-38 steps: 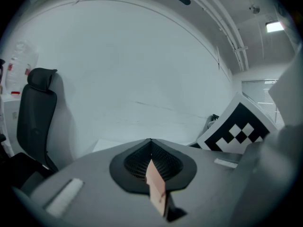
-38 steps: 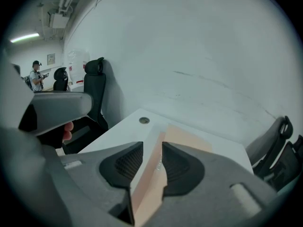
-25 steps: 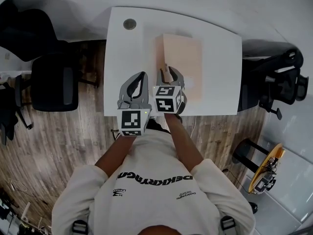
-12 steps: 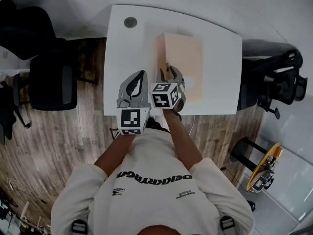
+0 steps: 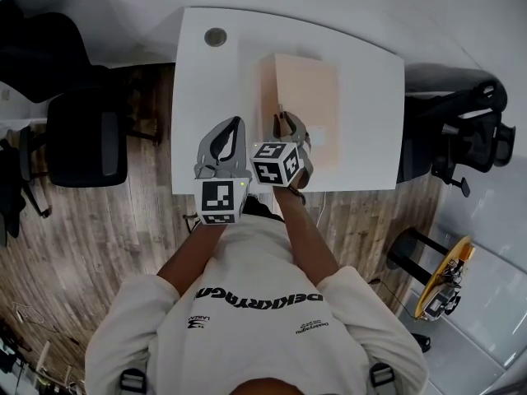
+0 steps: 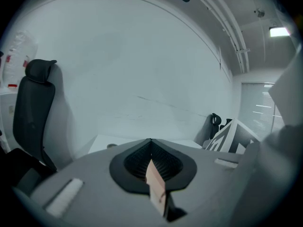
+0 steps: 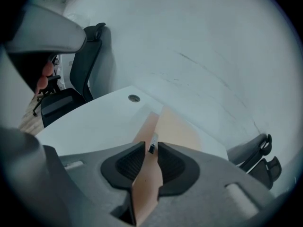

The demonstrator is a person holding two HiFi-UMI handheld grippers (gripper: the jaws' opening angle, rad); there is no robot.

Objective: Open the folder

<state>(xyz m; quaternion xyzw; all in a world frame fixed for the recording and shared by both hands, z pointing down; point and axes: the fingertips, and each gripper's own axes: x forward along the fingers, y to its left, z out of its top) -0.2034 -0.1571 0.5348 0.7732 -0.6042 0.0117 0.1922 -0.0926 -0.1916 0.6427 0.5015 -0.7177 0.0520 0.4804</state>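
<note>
A peach folder (image 5: 309,97) lies closed on the white table (image 5: 206,89); it also shows in the right gripper view (image 7: 177,126). A small dark clasp (image 5: 280,110) sits at the folder's left edge. My right gripper (image 5: 283,122) tilts down over that edge. Its jaws have just been closing, and the clasp (image 7: 152,144) stands between the fingertips with a thin gap still showing. My left gripper (image 5: 238,125) hovers left of the folder above bare table, shut and holding nothing. In its own view the left gripper (image 6: 150,143) faces the wall.
A round cable hole (image 5: 216,36) sits at the table's far left corner. Black office chairs stand left (image 5: 82,138) and right (image 5: 461,134) of the table. The table's front edge runs just under both grippers.
The right gripper has sunk a little toward the folder's left edge and rolled slightly, so its marker cube shows a different tilt. The left gripper has kept still.
</note>
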